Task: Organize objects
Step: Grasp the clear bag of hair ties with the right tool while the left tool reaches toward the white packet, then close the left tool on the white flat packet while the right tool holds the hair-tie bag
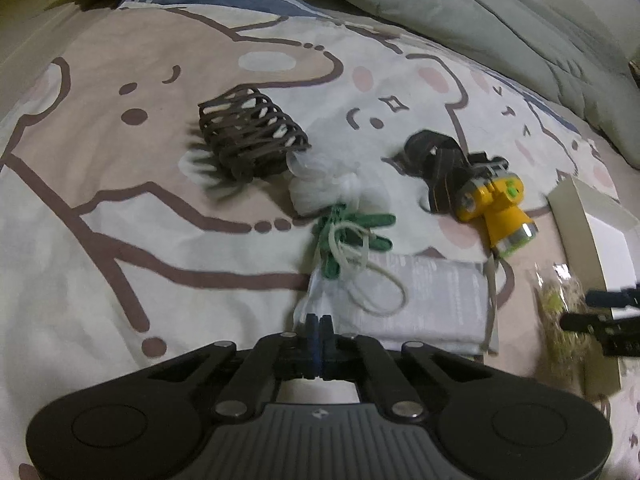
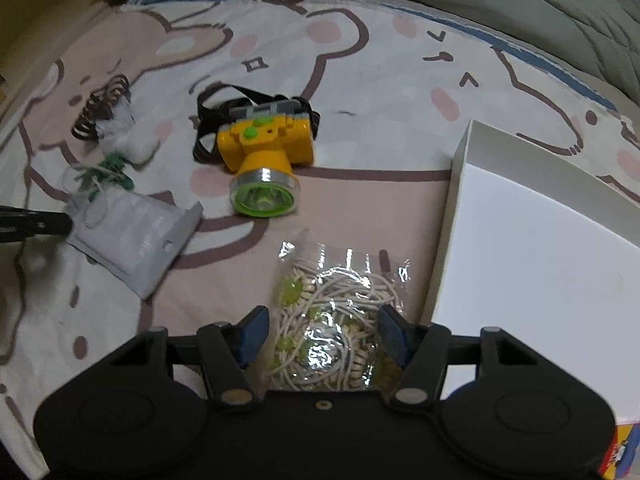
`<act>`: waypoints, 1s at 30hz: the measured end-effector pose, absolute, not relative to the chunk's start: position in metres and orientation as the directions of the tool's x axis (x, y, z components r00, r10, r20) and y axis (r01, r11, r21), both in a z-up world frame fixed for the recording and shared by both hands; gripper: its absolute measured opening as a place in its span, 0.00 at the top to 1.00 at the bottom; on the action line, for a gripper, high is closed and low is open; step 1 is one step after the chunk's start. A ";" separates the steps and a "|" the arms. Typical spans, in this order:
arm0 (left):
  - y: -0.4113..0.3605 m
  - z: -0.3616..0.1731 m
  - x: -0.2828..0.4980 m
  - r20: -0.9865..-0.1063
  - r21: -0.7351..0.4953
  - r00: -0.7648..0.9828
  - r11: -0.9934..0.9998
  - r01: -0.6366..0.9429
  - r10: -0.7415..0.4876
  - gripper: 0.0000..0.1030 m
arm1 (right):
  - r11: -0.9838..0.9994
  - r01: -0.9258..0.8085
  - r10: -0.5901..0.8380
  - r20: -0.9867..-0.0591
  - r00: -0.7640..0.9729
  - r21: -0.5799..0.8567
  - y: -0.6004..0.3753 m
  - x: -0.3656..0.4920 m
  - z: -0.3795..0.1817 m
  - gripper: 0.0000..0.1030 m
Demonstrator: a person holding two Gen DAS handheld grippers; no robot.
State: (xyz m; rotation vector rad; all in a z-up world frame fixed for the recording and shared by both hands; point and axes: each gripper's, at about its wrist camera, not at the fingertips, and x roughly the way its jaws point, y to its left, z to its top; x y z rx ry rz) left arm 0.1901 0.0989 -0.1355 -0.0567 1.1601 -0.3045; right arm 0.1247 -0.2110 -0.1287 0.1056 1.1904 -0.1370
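Observation:
My left gripper (image 1: pixel 319 320) is shut on the near corner of a grey flat pouch (image 1: pixel 424 300) lying on the bed; the pouch also shows in the right wrist view (image 2: pixel 136 236). My right gripper (image 2: pixel 323 326) is open, its jaws on either side of a clear bag of beaded cord (image 2: pixel 340 320), which also shows in the left wrist view (image 1: pixel 560 320). A yellow headlamp (image 2: pixel 264 152) with a black strap lies beyond. A white open box (image 2: pixel 540 260) sits to the right.
A brown woven item (image 1: pixel 250 136), a white mesh bundle (image 1: pixel 320 190) and green clips tied with white string (image 1: pixel 348 240) lie on the cartoon-print bedsheet (image 1: pixel 120 240). A grey-green quilt (image 1: pixel 520 20) is bunched at the far right.

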 end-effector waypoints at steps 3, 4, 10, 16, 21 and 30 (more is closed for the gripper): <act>0.102 -0.138 0.180 -0.897 -0.210 0.340 0.948 0.237 -0.284 1.00 | 0.988 0.155 -0.076 -0.930 0.359 -0.021 -0.209 0.127 -0.132 0.39; 0.103 -0.138 0.176 -0.897 -0.209 0.336 0.946 0.247 -0.286 1.00 | 0.988 0.149 -0.081 -0.931 0.357 -0.029 -0.208 0.127 -0.133 0.39; 0.120 -0.136 0.170 -0.864 -0.227 0.395 0.942 0.247 -0.312 0.85 | 0.988 0.144 -0.106 -0.932 0.347 -0.058 -0.204 0.130 -0.133 0.38; 0.125 -0.133 0.186 -0.842 -0.278 0.425 0.943 0.186 -0.332 0.63 | 0.988 0.139 -0.105 -0.931 0.350 -0.059 -0.204 0.130 -0.130 0.37; 0.114 -0.139 0.197 -0.857 -0.261 0.414 0.951 0.168 -0.308 0.69 | 0.989 0.137 -0.104 -0.934 0.342 -0.060 -0.206 0.132 -0.131 0.31; 0.105 -0.143 0.192 -0.896 -0.193 0.350 0.950 0.244 -0.272 1.00 | 0.995 0.088 -0.073 -0.937 0.342 -0.045 -0.207 0.133 -0.139 0.32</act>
